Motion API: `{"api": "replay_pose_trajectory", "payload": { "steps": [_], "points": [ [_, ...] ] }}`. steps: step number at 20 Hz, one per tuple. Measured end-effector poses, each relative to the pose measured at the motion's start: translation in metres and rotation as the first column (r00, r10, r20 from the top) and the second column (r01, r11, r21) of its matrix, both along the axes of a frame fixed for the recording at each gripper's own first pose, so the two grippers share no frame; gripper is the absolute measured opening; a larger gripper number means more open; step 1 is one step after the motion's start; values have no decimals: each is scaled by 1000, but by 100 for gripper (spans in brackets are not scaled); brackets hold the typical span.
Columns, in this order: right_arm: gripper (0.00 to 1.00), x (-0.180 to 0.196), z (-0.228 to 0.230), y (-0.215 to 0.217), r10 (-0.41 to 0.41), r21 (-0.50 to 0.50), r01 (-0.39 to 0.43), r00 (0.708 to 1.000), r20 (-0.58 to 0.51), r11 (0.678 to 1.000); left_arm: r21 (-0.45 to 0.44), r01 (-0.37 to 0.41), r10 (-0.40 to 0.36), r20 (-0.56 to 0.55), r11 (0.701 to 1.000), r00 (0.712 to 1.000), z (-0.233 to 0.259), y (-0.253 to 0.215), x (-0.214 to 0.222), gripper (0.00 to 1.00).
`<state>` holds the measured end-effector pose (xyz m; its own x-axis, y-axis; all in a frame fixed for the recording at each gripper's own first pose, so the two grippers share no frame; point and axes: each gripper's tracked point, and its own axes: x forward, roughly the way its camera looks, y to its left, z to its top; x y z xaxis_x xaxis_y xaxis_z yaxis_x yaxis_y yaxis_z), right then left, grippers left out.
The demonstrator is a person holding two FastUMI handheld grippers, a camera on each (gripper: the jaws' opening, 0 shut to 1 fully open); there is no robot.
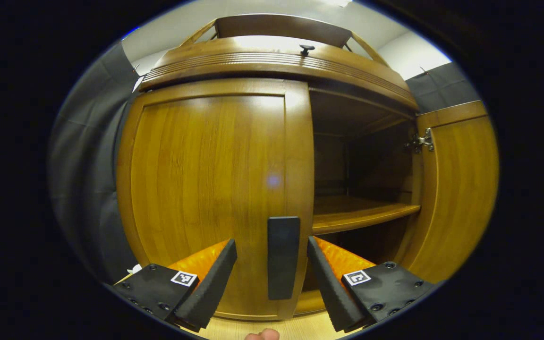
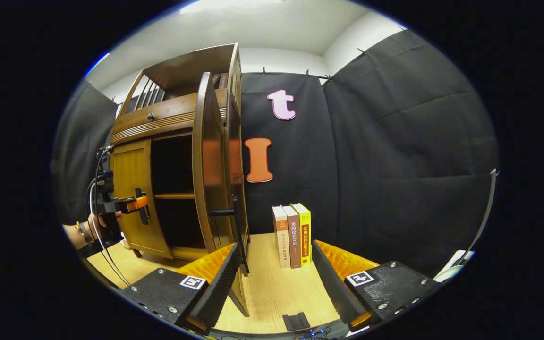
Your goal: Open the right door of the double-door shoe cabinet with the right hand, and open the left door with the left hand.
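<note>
- Shoe cabinet (image 2: 168, 179) stands on the counter (image 2: 276, 288), right door (image 2: 208, 165) swung wide, left door (image 1: 215, 189) shut.
- Left tongs (image 1: 272, 271) gape astride its handle (image 1: 283, 257); closing comes next.
- Right tongs (image 2: 276, 278) spread, empty.

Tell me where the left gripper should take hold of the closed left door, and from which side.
Grip the dark upright handle on the left door, by its inner edge. Come straight at the front, one finger each side: it is a narrow vertical bar, already centred between the open left gripper fingers.
</note>
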<state>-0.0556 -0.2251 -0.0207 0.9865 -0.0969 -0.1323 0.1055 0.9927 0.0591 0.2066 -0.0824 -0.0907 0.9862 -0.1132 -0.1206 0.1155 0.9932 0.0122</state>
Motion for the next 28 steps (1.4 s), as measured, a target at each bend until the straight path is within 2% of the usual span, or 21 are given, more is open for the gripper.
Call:
{"api": "replay_pose_trajectory", "payload": {
  "steps": [3,5,8,10,15,19,22,28],
  "points": [
    [92,-4,-1,-6,-34,16,34,999,8,999,-8,-6,5,-18,1000,1000,-10,5,6,94],
    [92,-6,-3,-9,-48,23,48,999,3,999,-6,6,-6,-12,1000,1000,-12,5,9,99],
    [92,-5,-7,-13,-66,19,66,998,-9,998,6,9,-9,-15,1000,1000,-11,5,9,100],
    [92,-3,-6,-11,-64,23,64,998,-10,998,3,17,-17,-17,1000,1000,-10,1,8,97],
    [92,-7,-11,-5,-56,-4,56,998,-27,998,-37,76,-76,-13,996,997,-13,-20,9,62],
    [92,-14,-18,-5,-68,-19,67,996,-49,998,-14,59,-59,-1,998,998,-12,-20,8,35],
    [92,-14,-18,-2,-66,-6,66,997,-48,998,1,56,-56,-14,998,998,-14,-20,7,31],
    [92,-12,-17,10,-50,-17,49,998,-45,999,35,47,-44,-71,998,996,-13,-17,-16,32]
  ]
}}
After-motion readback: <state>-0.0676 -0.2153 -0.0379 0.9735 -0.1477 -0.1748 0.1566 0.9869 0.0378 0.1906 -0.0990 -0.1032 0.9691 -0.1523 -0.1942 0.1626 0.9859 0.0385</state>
